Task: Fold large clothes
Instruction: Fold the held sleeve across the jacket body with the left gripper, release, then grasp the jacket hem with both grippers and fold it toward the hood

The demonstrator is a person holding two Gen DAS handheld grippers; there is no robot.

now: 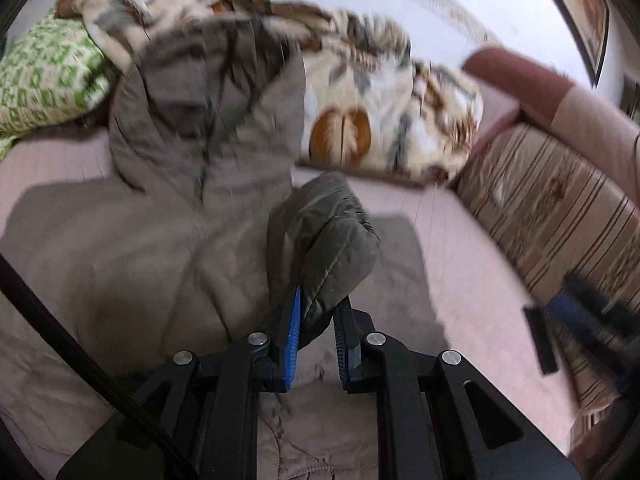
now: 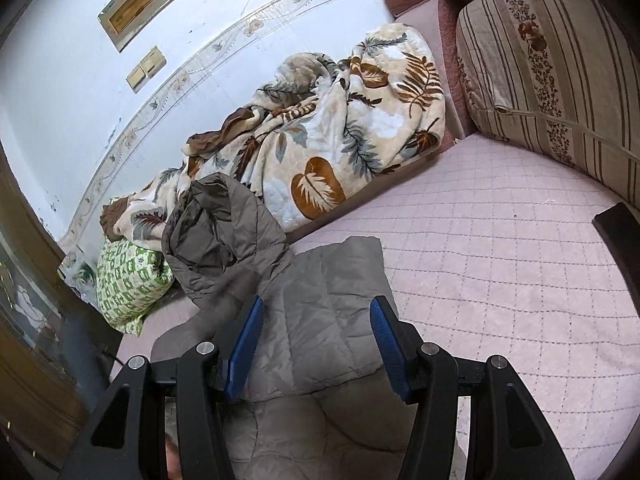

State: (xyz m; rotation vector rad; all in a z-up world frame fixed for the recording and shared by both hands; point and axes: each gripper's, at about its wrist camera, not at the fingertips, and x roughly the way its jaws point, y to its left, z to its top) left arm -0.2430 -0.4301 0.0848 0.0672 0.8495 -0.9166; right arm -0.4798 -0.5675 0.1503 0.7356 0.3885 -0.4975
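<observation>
A large grey-brown quilted hooded jacket [image 1: 152, 240] lies spread on the pink quilted bed cover [image 1: 460, 248]. My left gripper [image 1: 318, 312] is shut on the jacket's sleeve cuff [image 1: 324, 236], which bunches up above the blue pads; the view is motion-blurred. In the right wrist view the jacket [image 2: 328, 312] has a folded panel lying flat and its hood [image 2: 224, 232] resting against the blanket. My right gripper [image 2: 316, 320] hovers over that panel, open, with nothing pressed between its pads. It also shows blurred at the right edge of the left wrist view [image 1: 560, 320].
A leaf-patterned fleece blanket [image 2: 340, 128] is heaped along the wall behind the jacket. A green-and-white pillow [image 2: 128, 280] lies at the left, a striped floral cushion [image 2: 552, 80] at the right. Open pink bed cover [image 2: 500, 260] stretches to the right of the jacket.
</observation>
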